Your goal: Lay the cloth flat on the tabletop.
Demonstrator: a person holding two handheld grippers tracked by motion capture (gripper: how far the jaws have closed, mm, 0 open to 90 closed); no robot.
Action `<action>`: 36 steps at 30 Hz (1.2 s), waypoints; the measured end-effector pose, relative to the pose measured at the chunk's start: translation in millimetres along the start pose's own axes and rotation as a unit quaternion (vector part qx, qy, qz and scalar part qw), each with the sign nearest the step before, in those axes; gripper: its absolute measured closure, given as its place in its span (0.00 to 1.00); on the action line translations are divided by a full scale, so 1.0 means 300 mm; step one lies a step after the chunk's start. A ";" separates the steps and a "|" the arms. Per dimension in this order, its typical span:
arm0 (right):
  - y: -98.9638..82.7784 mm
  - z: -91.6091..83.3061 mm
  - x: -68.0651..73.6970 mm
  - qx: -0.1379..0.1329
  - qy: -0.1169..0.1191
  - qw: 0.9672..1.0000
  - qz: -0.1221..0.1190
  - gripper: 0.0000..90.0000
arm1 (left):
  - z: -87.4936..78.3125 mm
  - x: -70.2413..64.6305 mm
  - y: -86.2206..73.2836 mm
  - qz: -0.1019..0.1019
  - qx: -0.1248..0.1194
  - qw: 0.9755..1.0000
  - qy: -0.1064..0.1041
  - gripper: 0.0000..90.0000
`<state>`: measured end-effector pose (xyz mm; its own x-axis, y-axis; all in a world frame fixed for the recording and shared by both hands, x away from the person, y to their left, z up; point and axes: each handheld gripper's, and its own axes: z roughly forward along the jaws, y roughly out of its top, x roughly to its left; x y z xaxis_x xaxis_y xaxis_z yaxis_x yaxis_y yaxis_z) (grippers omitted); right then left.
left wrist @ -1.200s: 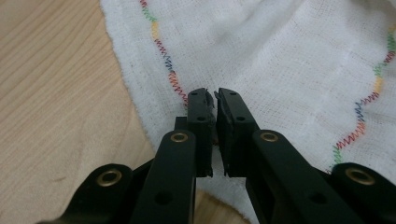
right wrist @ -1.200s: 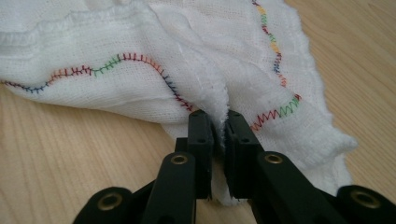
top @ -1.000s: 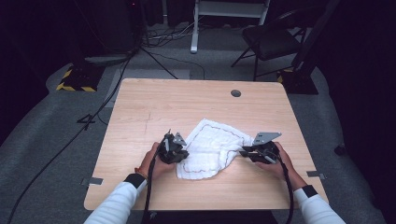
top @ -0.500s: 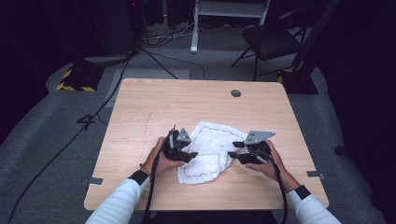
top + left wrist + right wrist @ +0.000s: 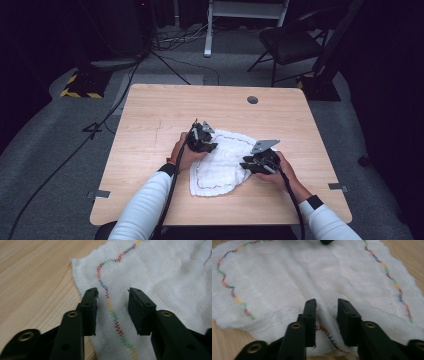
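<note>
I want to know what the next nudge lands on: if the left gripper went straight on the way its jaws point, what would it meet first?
Most likely the white cloth: the left gripper has open jaws straddling the coloured zigzag stitching near the cloth's edge, so going on it would probably touch fabric there, though its height above the cloth is unclear.

White cloth (image 5: 160,272) – rainbow zigzag stitch; tan wood table (image 5: 160,105).
</note>
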<state>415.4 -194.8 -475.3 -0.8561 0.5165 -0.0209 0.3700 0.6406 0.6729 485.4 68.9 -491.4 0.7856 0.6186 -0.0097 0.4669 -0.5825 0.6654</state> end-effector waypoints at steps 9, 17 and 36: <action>-0.073 -0.120 0.017 -0.011 -0.005 1.000 -0.004 0.95 | -0.051 0.020 -0.036 0.004 0.018 1.000 0.024 0.92; -0.172 -0.220 0.038 -0.026 -0.013 1.000 0.010 0.94 | -0.113 0.056 -0.086 -0.019 0.031 0.998 0.044 0.92; -0.237 -0.294 0.028 -0.045 -0.067 0.995 0.055 0.65 | -0.224 -0.080 -0.146 -0.030 -0.021 0.999 0.008 0.41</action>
<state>350.0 -286.2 -458.0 -0.7540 0.6557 -0.0392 0.4193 0.5264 0.7397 418.8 115.1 -470.1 0.7508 0.6594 -0.0389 0.4947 -0.5223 0.6946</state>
